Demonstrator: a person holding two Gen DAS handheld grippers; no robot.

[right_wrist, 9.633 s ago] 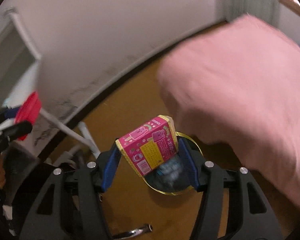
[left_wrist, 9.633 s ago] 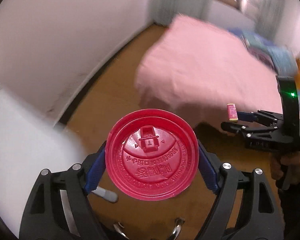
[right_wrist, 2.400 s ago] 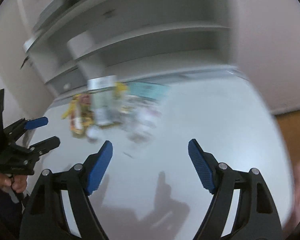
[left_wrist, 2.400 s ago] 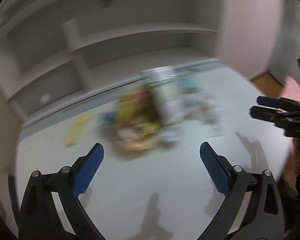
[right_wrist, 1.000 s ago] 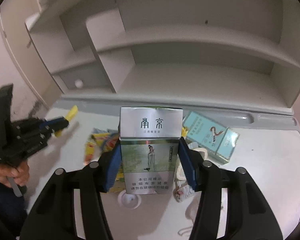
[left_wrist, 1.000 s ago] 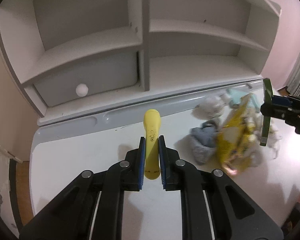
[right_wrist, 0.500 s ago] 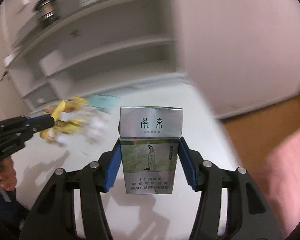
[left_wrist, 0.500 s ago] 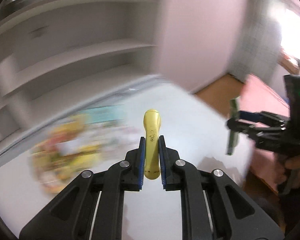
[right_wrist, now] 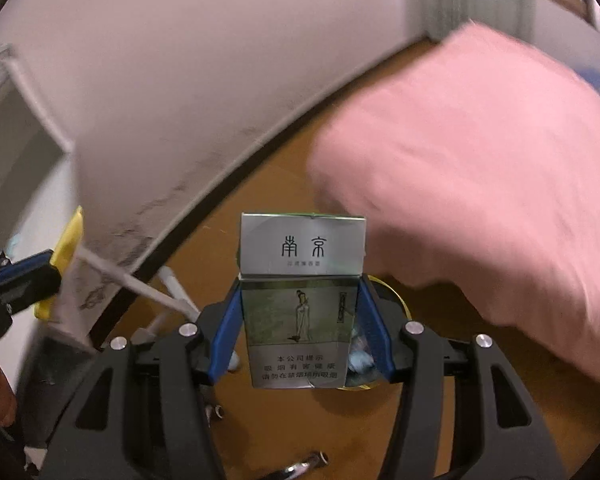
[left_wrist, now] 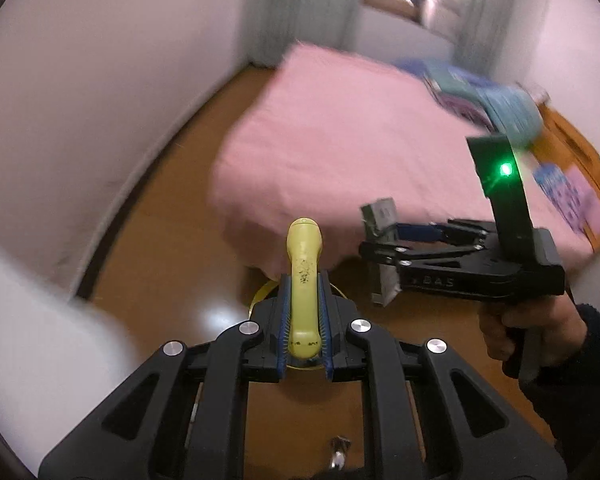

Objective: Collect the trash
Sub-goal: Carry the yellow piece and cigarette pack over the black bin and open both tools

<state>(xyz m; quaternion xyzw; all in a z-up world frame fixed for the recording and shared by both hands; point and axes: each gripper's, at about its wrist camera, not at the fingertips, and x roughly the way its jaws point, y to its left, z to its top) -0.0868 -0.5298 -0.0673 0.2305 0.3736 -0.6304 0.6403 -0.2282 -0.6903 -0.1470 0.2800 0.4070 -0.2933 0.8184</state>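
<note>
Already two pieces of trash are in hand: the yellow tube point(left_wrist: 303, 280) sits clamped between the closed jaws of the left gripper point(left_wrist: 304, 320), and the cigarette pack point(right_wrist: 302, 300) is pinched upright in the right gripper point(right_wrist: 300, 332). Below both, on the wooden floor point(left_wrist: 160, 240) near the pink bed point(left_wrist: 340, 128), a gold-rimmed bin point(right_wrist: 396, 304) peeks out; dropping both remains to be done.

The bin point(right_wrist: 396, 300) is mostly hidden behind the pack point(right_wrist: 302, 300) and gripper point(right_wrist: 300, 332). The bed point(left_wrist: 340, 140) and the things at its far end are blurred.
</note>
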